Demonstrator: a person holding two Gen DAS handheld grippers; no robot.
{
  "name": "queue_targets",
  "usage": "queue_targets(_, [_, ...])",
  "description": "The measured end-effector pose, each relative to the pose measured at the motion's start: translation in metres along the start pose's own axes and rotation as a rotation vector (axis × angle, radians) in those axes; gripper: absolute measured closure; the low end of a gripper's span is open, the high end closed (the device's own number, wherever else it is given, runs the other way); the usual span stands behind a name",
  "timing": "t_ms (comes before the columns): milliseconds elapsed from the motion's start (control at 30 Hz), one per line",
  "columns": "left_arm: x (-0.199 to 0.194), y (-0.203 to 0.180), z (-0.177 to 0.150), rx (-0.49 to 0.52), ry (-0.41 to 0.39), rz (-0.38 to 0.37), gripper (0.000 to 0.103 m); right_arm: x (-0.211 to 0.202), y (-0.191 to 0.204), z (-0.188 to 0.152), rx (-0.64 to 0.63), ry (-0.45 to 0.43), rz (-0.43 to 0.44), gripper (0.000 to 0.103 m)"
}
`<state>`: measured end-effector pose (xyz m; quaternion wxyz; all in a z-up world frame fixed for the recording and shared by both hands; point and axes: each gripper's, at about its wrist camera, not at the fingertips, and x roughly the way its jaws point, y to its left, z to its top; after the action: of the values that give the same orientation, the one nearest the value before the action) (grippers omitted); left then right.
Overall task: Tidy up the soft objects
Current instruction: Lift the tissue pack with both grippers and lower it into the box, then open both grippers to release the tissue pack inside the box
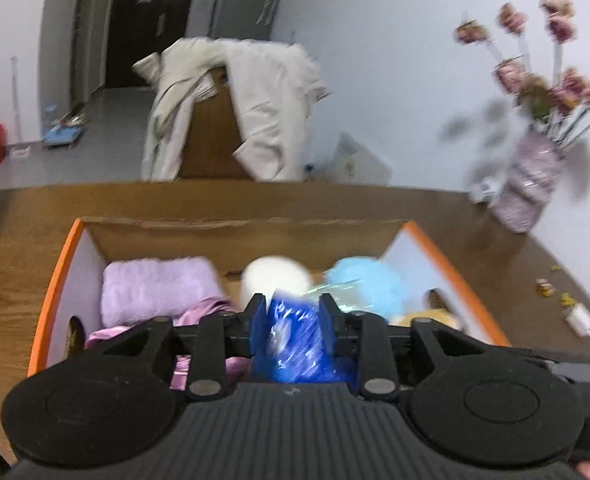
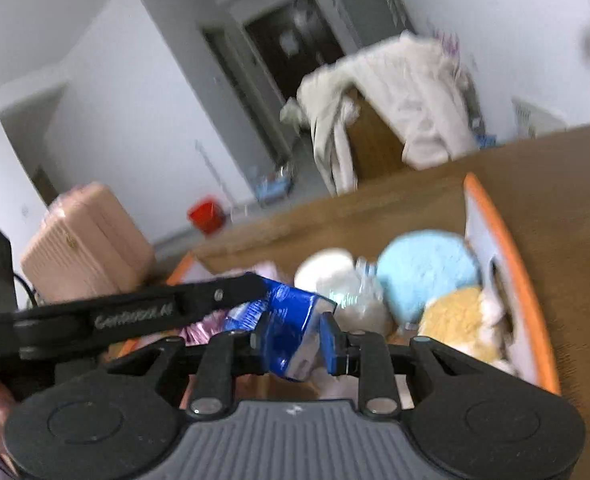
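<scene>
A blue plastic packet [image 1: 295,340] is held between both grippers over an orange-rimmed cardboard box [image 1: 61,268]. My left gripper [image 1: 293,316] is shut on the packet. My right gripper [image 2: 295,336] is shut on the same packet [image 2: 291,328], and the left gripper's arm [image 2: 135,312] reaches in from the left. In the box lie a folded lilac towel [image 1: 155,286], pink cloth [image 1: 199,312], a white ball [image 1: 277,276], a light blue puff [image 1: 369,280] and a yellow plush [image 2: 455,320].
The box stands on a wooden table [image 1: 215,204]. A vase of pink flowers [image 1: 531,184] stands at the table's far right. A chair draped with a beige coat [image 1: 235,108] is behind the table. A pink suitcase [image 2: 83,244] stands to the left.
</scene>
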<state>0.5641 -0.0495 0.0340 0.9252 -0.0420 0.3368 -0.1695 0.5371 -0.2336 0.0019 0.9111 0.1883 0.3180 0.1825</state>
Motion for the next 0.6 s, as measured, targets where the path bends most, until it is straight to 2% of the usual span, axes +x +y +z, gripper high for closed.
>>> queue_targets(67, [-0.001,0.005,-0.004,-0.001,-0.007,0.001,0.057,0.003,0.001,-0.004,-0.021,0.010,0.018,0.076])
queue_targets(267, [-0.036,0.005,-0.014,0.049,-0.072,0.045,0.047,-0.022,0.010,-0.003,-0.095,-0.048,-0.014,0.063])
queue_targets(433, [-0.089,-0.009,-0.029,0.120,-0.162,0.077,0.039,-0.060,0.017,-0.006,-0.146,-0.082,-0.023,0.059])
queue_targets(500, [-0.111,-0.015,-0.037,0.147,-0.188,0.108,0.034,-0.076,0.024,-0.013,-0.175,-0.091,-0.025,0.058])
queue_targets(600, [-0.141,-0.026,-0.057,0.180,-0.218,0.165,0.030,-0.105,0.032,-0.030,-0.210,-0.120,-0.004,0.050])
